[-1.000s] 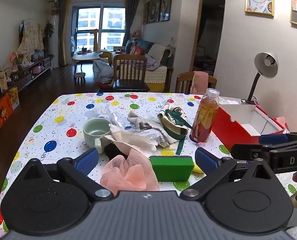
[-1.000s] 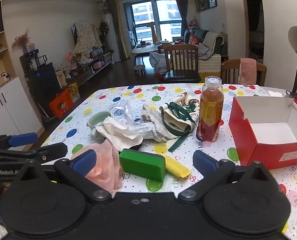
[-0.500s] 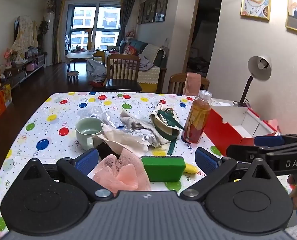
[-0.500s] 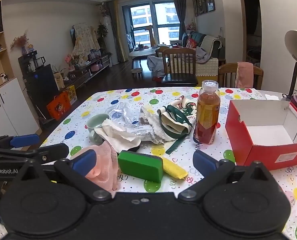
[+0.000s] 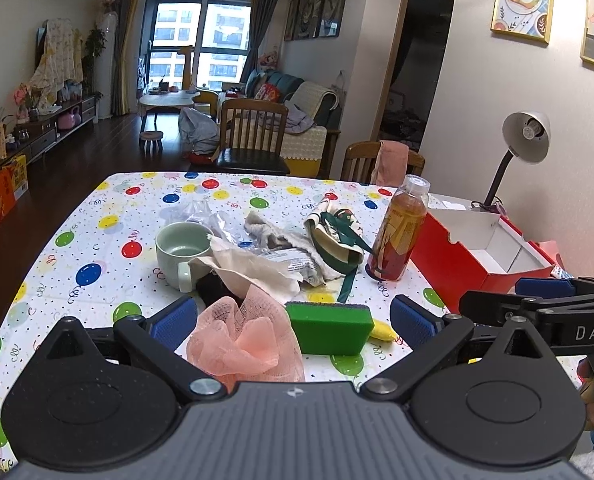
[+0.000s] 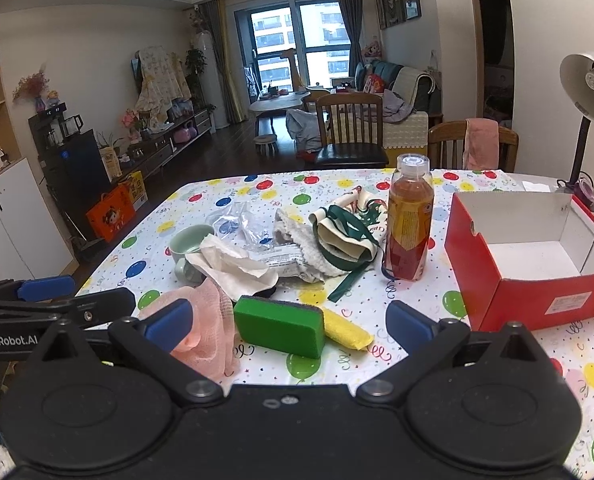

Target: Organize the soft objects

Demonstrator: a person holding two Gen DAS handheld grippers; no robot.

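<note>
A pink mesh bath puff (image 5: 245,340) lies at the table's near edge, beside a green sponge (image 5: 329,323) and a yellow sponge (image 6: 347,330). Behind them sit a beige cloth (image 5: 253,270), a grey fluffy cloth (image 6: 303,242) and a cream pouch with green ribbon (image 6: 347,232). My left gripper (image 5: 293,318) is open, with the puff and green sponge seen between its blue pads. My right gripper (image 6: 289,320) is open too, held before the green sponge (image 6: 279,326). An open red box (image 6: 533,256) stands empty at the right.
A pale green mug (image 5: 183,250), crumpled clear plastic (image 6: 241,224) and a bottle of amber drink (image 6: 409,224) stand among the cloths on the balloon-print tablecloth (image 5: 93,240). A desk lamp (image 5: 523,146) is behind the box. Two wooden chairs (image 6: 351,132) sit at the far side.
Both grippers have drawn back and risen a little, so the table objects look smaller and farther. Nothing on the table has moved; both stay open.
</note>
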